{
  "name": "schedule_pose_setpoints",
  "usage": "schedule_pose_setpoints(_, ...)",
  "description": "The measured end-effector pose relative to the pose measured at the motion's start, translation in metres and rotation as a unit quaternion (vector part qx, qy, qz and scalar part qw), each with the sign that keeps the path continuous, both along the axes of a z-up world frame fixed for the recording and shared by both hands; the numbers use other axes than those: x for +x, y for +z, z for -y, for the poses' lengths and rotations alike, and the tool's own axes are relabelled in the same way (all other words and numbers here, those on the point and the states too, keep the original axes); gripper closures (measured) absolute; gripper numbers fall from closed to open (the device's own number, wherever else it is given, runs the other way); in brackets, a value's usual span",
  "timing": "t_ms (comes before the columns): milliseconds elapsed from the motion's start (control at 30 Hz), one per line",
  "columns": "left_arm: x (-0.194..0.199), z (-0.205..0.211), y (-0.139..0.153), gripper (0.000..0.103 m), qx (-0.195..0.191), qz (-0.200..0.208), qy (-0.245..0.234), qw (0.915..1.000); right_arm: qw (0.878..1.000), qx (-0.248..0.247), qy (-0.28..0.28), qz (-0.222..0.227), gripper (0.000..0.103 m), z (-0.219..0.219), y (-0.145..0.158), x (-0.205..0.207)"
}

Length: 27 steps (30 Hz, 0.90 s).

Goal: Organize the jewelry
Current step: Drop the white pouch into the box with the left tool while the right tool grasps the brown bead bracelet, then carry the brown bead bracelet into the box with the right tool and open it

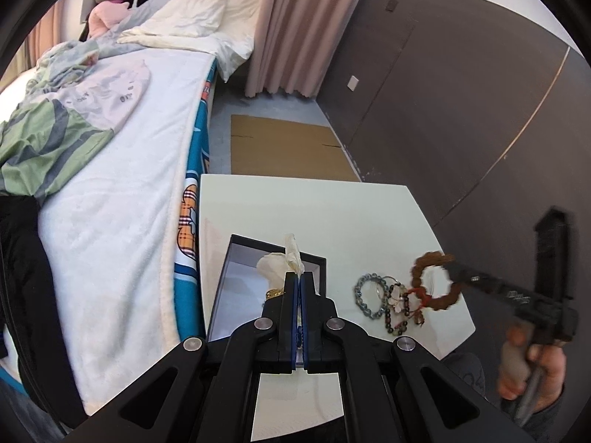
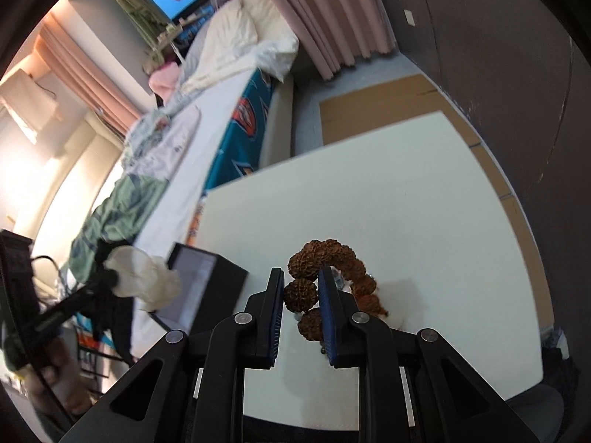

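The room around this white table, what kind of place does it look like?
Most likely a bedroom in a home: an unmade bed with pillows stands beside the white table, and pink curtains hang down to the floor.

Unmade bed [image 1: 122,170], pink curtain [image 1: 284,29], dark wall [image 1: 461,85], cardboard [image 1: 288,147] on floor.
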<state>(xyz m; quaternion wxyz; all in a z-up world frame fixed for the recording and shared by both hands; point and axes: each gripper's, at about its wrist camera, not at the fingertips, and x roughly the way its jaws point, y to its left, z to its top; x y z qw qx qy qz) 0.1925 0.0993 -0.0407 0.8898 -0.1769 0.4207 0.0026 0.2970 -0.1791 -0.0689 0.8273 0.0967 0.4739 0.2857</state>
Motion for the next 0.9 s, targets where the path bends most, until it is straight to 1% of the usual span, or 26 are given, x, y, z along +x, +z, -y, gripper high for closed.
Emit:
schedule_pose_setpoints(233, 0.021, 0.006, -0.015, 0.102, -0.009, -0.010, 0.003, 0.9999, 0.999, 0.015, 0.011, 0.030, 0.083, -0.005, 0.036, -0.016)
schedule_pose_setpoints(300, 0.026, 0.007, -0.019, 0.102, -0.020, -0.011, 0.005, 0.9997, 0.999, 0.015, 0.013, 0.035, 0.083, -0.006, 0.043, -0.019)
schedule_pose_setpoints(367, 0.031, 0.006, -0.024, 0.100, -0.034, -0.022, 0.004, 0.9992, 0.999, 0.014, 0.018, 0.038, 0.083, -0.008, 0.046, -0.021)
schedule_pose_setpoints(433, 0.033, 0.007, -0.029, 0.093, -0.047, -0.037, -0.001, 0.9982, 0.999, 0.014, 0.022, 0.039, 0.083, -0.012, 0.048, -0.023)
schedule_pose_setpoints(467, 0.032, 0.007, -0.029, 0.081, -0.046, -0.039, -0.005, 0.9982, 0.999, 0.014, 0.025, 0.039, 0.083, -0.014, 0.049, -0.024)
schedule_pose_setpoints(500, 0.029, 0.007, -0.028, 0.061, -0.042, -0.036, -0.006, 0.9984, 0.999, 0.016, 0.028, 0.039, 0.083, -0.015, 0.049, -0.024)
schedule_pose_setpoints(533, 0.026, 0.007, -0.026, 0.049, -0.037, -0.033, -0.004, 0.9988, 0.999, 0.017, 0.031, 0.038, 0.083, -0.017, 0.049, -0.024)
schedule_pose_setpoints(567, 0.022, 0.005, -0.023, 0.031, -0.031, -0.027, 0.001, 0.9992, 0.999, 0.019, 0.034, 0.038, 0.083, -0.020, 0.049, -0.024)
schedule_pose_setpoints(600, 0.015, 0.001, -0.020, 0.025, -0.026, -0.016, 0.008, 0.9995, 0.998, 0.022, 0.038, 0.037, 0.083, -0.024, 0.049, -0.024)
schedule_pose_setpoints(633, 0.011, -0.003, -0.018, 0.025, -0.026, -0.012, 0.012, 0.9995, 0.998, 0.023, 0.041, 0.037, 0.083, -0.028, 0.048, -0.024)
schedule_pose_setpoints(767, -0.001, -0.019, -0.014, 0.025, -0.027, -0.017, 0.025, 0.9992, 0.997, 0.031, 0.057, 0.033, 0.083, -0.048, 0.048, -0.027)
schedule_pose_setpoints(900, -0.014, -0.034, -0.009, 0.025, -0.027, -0.010, 0.039, 0.9988, 0.995, 0.040, 0.080, 0.034, 0.083, -0.070, 0.052, -0.031)
